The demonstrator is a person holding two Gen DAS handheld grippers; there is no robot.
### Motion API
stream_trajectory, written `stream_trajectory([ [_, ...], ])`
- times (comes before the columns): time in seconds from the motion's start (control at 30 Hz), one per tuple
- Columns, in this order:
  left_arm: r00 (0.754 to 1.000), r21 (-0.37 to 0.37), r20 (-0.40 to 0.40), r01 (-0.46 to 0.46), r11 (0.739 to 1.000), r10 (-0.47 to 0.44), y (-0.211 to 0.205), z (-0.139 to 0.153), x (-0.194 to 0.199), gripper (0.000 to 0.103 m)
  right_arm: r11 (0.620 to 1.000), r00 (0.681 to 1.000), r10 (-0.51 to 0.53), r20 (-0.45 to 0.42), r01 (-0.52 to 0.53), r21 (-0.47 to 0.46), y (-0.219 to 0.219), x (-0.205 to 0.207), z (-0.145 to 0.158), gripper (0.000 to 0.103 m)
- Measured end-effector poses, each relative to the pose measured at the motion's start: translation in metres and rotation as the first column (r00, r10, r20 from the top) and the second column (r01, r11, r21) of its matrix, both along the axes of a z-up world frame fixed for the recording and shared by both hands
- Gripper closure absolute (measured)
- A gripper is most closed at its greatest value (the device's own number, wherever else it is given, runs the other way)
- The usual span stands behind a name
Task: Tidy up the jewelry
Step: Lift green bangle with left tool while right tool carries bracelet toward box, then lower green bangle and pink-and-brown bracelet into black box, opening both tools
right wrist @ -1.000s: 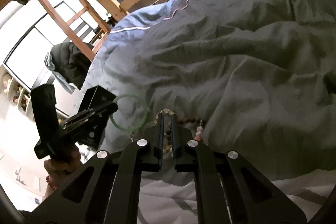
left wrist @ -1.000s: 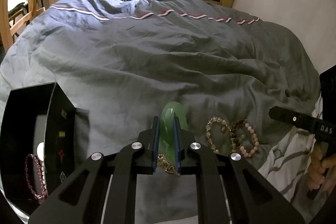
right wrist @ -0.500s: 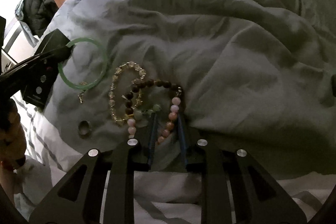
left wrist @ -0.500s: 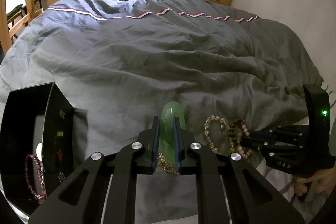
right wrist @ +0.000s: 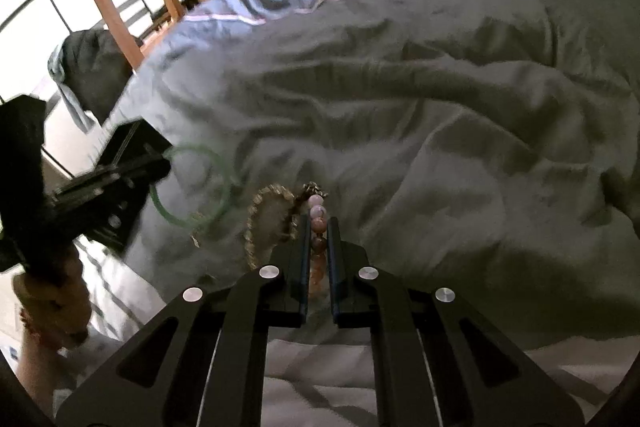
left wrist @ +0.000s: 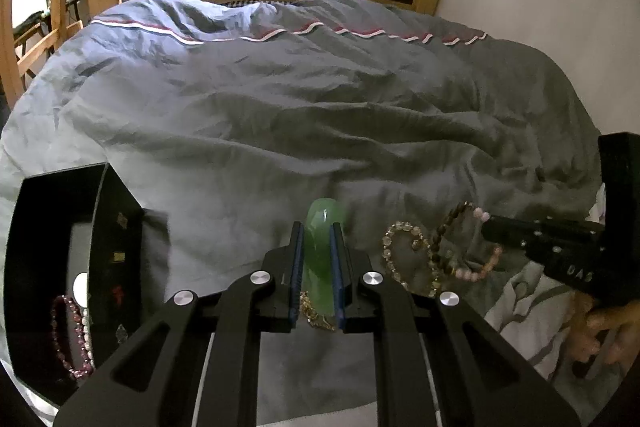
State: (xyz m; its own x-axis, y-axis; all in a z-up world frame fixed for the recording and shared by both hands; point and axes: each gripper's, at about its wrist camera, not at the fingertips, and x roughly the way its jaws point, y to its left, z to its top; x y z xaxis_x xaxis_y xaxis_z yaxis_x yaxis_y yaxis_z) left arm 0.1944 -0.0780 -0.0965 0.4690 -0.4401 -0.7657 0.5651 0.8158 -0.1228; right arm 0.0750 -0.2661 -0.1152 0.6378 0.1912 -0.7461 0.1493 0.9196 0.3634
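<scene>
The green bangle is clamped by the left hand-held gripper, the pink bead bracelet by the right hand-held gripper; the tangled neighbouring bracelets could be dragged along.

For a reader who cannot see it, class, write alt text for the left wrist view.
The left gripper clamps a green bangle upright on a grey duvet. A black jewelry box sits left; beaded bracelets lie right, where the right gripper reaches in.
</scene>
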Motion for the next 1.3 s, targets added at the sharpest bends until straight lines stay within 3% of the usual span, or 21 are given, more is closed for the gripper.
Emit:
stream_trajectory([
  [0.67,0.997,-0.002,0.047,-0.058,0.998,0.058,0.037,0.046,-0.033,0.091,0.999,0.996,0.033,0.084,-0.032,-0.012,0.019,-0.013,0.06,0.094],
  [1.3,0.991,-0.026,0.074,-0.11,0.994,0.112,0.079,0.075,-0.036,0.091,0.99,0.989,0.114,0.097,-0.105,-0.093,0.077,0.009,0.102,0.094],
])
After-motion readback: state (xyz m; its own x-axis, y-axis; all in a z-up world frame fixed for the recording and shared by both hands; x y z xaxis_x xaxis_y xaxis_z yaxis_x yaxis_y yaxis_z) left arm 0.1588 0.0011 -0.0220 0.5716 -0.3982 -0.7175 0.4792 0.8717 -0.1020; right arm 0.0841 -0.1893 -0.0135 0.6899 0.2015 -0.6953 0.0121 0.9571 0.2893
